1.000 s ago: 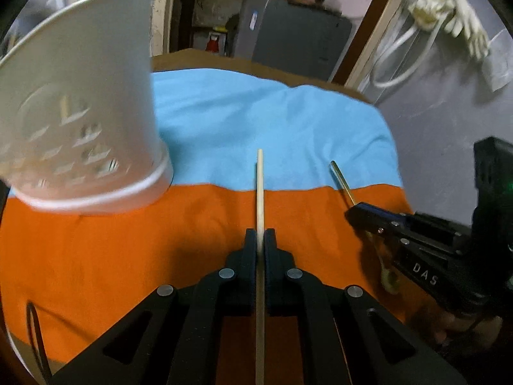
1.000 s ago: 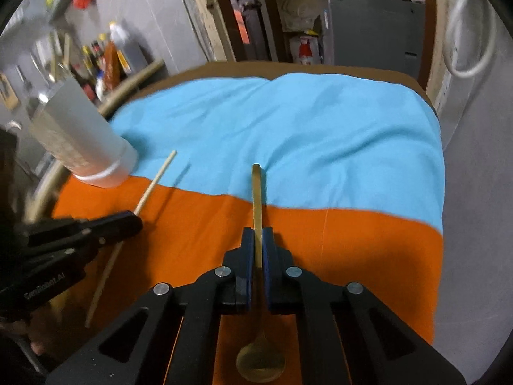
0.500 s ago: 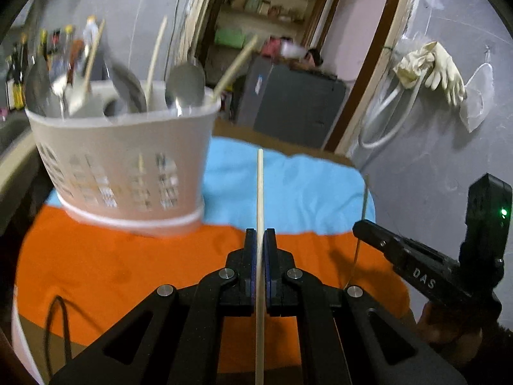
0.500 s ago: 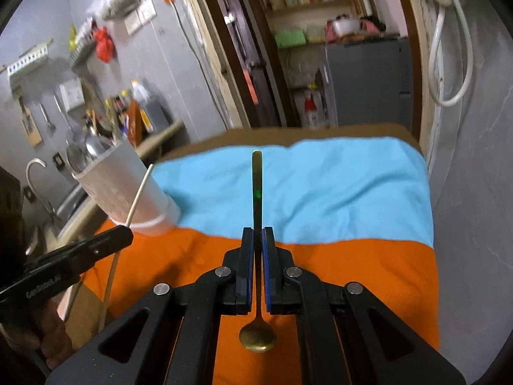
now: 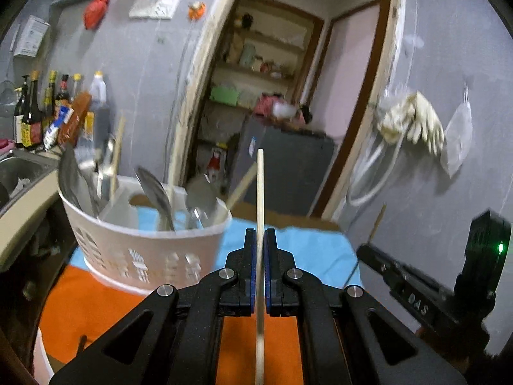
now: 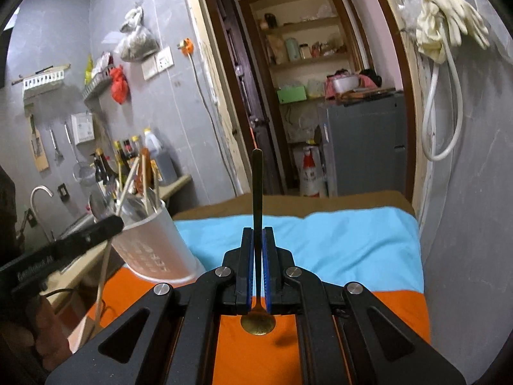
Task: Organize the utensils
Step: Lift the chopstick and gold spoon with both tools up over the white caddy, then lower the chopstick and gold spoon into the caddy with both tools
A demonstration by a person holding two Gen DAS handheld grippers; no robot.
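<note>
I've got the left gripper (image 5: pixel 260 240) clamped tight on a wooden chopstick (image 5: pixel 260 192), tip pointing fwd, so it can drop straight into the white utensil holder (image 5: pixel 144 250) sitting near-left on the orange/blue cloth (image 5: pixel 307 247). The right gripper (image 6: pixel 257 240) is pinched on a brass spoon (image 6: pixel 257 179), bowl hanging back toward me, handle fwd. Both utensils are off the cloth, prob headed to the holder w/ the other utensils.

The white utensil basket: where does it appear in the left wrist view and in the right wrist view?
Left wrist view: the white utensil basket stands left of centre, on the orange and blue cloth, close to the left gripper.
Right wrist view: it is at the left, smaller, partly behind the left gripper.
Shared landmark: the pale gloves hanging on the right wall.
</note>
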